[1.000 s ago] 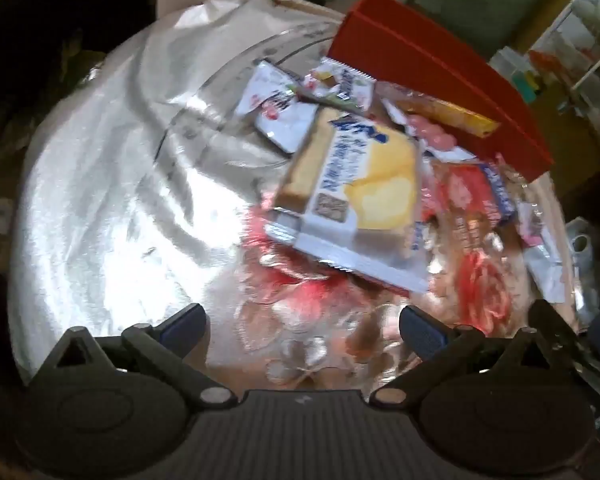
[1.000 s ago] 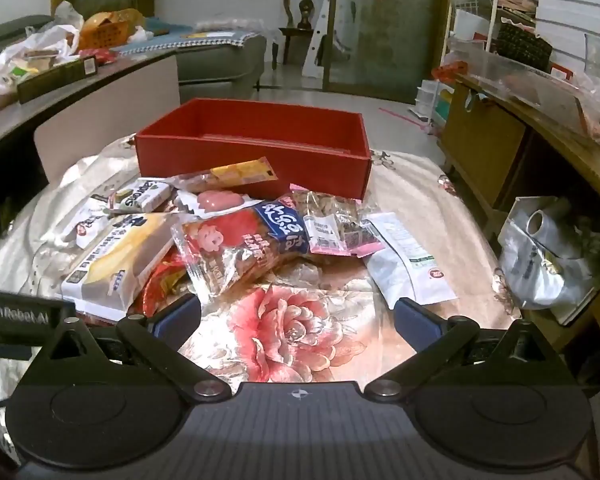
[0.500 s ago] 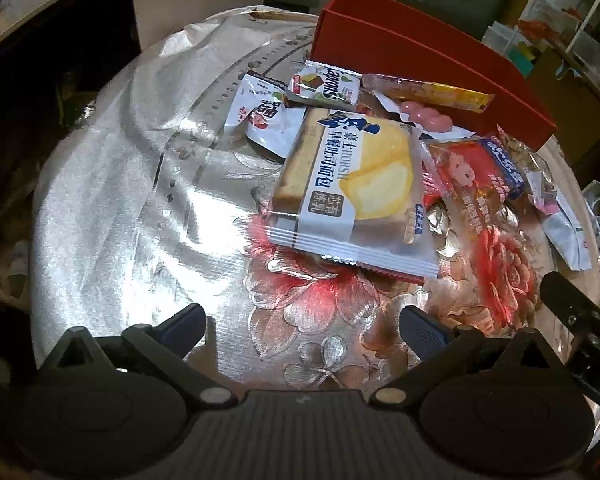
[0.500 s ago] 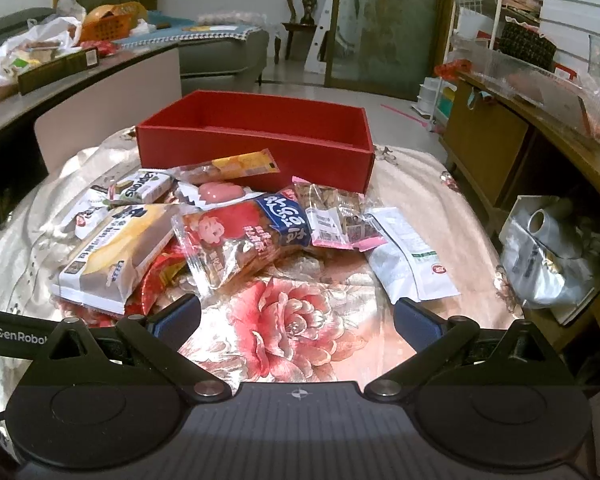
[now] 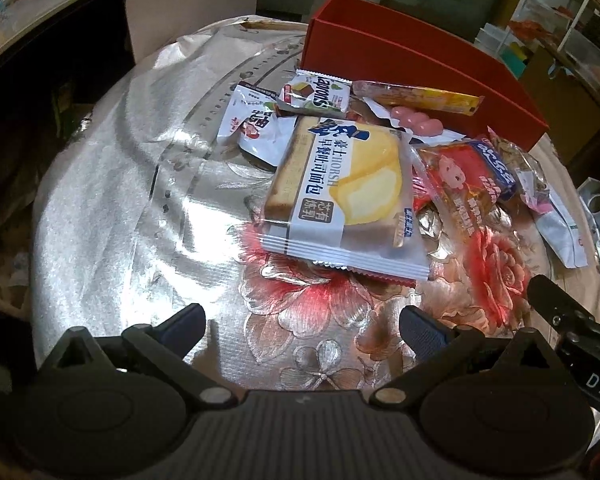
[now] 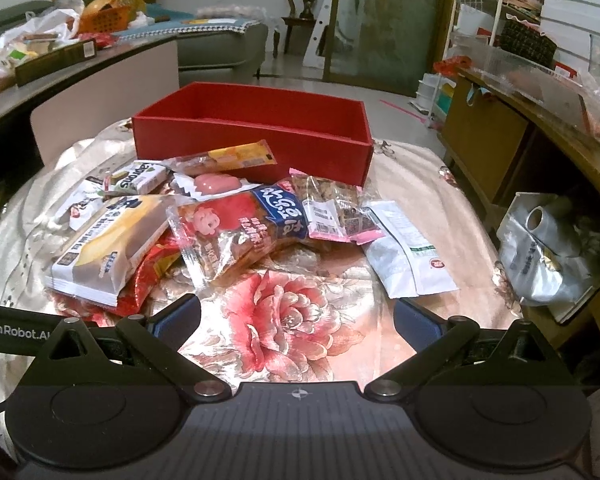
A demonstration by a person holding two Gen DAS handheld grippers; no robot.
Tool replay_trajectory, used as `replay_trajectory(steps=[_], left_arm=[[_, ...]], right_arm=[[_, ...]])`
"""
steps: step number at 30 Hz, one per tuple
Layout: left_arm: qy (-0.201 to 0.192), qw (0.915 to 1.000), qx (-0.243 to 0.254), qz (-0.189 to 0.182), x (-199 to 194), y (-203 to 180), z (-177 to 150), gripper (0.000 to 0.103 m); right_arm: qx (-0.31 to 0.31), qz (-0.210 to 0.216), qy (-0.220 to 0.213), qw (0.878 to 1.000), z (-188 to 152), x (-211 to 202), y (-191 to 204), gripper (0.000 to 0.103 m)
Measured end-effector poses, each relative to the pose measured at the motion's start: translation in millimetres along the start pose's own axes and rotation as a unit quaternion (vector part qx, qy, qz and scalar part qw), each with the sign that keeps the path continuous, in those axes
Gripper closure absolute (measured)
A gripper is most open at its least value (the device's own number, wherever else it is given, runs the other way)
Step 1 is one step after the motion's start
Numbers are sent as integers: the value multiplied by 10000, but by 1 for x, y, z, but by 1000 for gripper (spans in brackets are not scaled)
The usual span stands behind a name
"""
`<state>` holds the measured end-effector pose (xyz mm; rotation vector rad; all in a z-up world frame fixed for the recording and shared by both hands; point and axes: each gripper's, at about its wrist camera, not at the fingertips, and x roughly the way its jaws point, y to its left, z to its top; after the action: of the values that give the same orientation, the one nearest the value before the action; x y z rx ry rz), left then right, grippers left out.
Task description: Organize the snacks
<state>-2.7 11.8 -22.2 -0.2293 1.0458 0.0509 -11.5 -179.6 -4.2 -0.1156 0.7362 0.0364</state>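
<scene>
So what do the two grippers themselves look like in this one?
Both match: the left gripper and right gripper have black linkage arms with silver pivot pins, dark blue fingertip pads, and a grey ribbed body between round black discs. White lettering reading GenRobot.AI marks the left one's side, seen from the right camera.

The bread packet (image 5: 342, 196) carries "HORSH" beside Chinese characters too distorted to read surely. The small white-and-green packet (image 5: 316, 96) reads "Laprons", or near it. "GenRobot.AI" runs along the black strip (image 6: 14, 334) at the right view's left edge. "DAS" shows on the black tool body (image 5: 596, 380) at the left view's right edge.
</scene>
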Motion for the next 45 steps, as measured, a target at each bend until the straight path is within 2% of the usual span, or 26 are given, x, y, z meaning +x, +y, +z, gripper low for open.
replay_trajectory(steps=[28,38,45], left_arm=[[-82,9998,169,78,0,-3,0,4],[-219,9987,425,158,-3,-8,2,5],[-297,9986,400,171,-5,-3,15,9]], right_arm=[[-23,80,30,10000,-1,1,2,0],[-55,106,26,9999,0,1,2,0],[-126,182,-82,9997,10,2,3,0]])
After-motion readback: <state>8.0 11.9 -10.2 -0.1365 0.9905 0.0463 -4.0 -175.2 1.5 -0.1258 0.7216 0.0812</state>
